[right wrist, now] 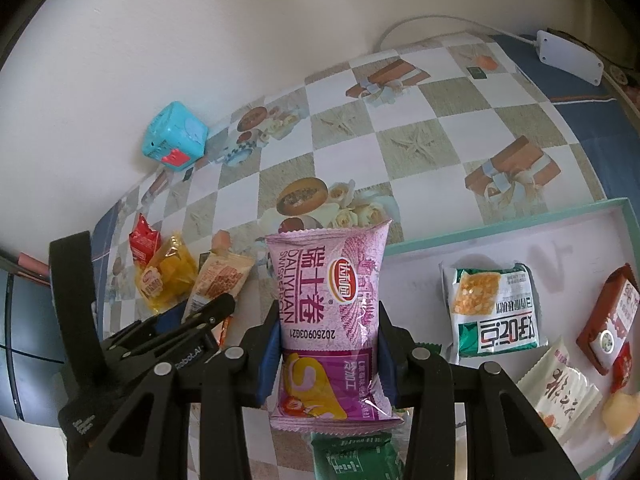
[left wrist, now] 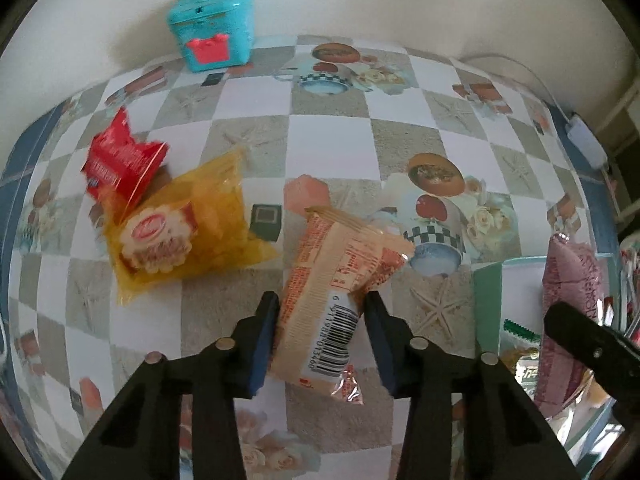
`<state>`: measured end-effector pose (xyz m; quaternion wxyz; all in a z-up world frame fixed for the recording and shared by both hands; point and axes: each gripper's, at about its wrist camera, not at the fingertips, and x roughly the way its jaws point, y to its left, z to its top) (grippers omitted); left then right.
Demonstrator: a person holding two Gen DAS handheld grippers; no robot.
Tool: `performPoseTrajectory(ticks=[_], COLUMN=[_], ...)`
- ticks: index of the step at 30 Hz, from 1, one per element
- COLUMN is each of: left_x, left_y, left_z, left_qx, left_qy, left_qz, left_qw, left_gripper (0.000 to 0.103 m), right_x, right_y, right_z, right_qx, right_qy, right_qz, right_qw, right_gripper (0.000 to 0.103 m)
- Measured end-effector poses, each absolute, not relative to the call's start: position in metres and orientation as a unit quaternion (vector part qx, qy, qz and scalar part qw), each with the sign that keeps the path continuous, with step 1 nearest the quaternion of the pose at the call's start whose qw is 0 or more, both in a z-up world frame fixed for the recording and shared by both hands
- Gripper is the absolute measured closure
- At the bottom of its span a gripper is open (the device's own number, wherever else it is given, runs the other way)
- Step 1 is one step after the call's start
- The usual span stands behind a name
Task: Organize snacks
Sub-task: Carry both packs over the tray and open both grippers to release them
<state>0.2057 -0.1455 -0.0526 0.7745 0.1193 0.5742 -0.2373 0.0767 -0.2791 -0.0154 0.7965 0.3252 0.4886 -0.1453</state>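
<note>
We find the left gripper point(left wrist: 320, 340) clamped on an orange packet point(left wrist: 332, 300), lifting it off the counter point(left wrist: 328, 140). The right gripper's point(right wrist: 328, 352) fingers hold a purple packet point(right wrist: 332, 300) upright at the tray's point(right wrist: 480, 230) edge, presumably for sorting beside the snacks already inside.

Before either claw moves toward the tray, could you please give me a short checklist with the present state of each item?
1. Left claw closed on the peach snack packet: ok; both pads press its sides.
2. Right claw holding the purple Swiss roll packet: ok; gripped on both sides, upright.
3. Free space in the tray: ok; bare floor shows behind the green packet.
4. Peach packet lifted off the tablecloth: cannot tell.
5. Snacks left outside the tray: not ok; the yellow packet and red packet lie on the tablecloth.
</note>
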Motion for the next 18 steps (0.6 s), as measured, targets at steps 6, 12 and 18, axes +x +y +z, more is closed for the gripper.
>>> performPoseTrajectory(ticks=[6,12,18], left_x=[0.186,0.163,0.14], left_y=[-0.122,-0.105,-0.101], left_z=[-0.046,-0.033,-0.009], left_qx=[0.05,-0.004,-0.024], left_qy=[0.582,0.58,0.561], left_qz=[-0.212,-0.204,-0.203], left_qw=[0.783,0.789,0.802], left_gripper=[0.061,0.061,0.061], right_x=[0.07,0.057,0.042], right_y=[-0.271,-0.263,-0.259], right_z=[-0.009,0.01,0.022], right_qx=[0.33,0.32,0.316], right_qy=[0.49,0.482,0.476], right_qz=[-0.144,-0.147,-0.152], right_qw=[0.794,0.802,0.807], right_gripper=[0.06,0.06,0.059])
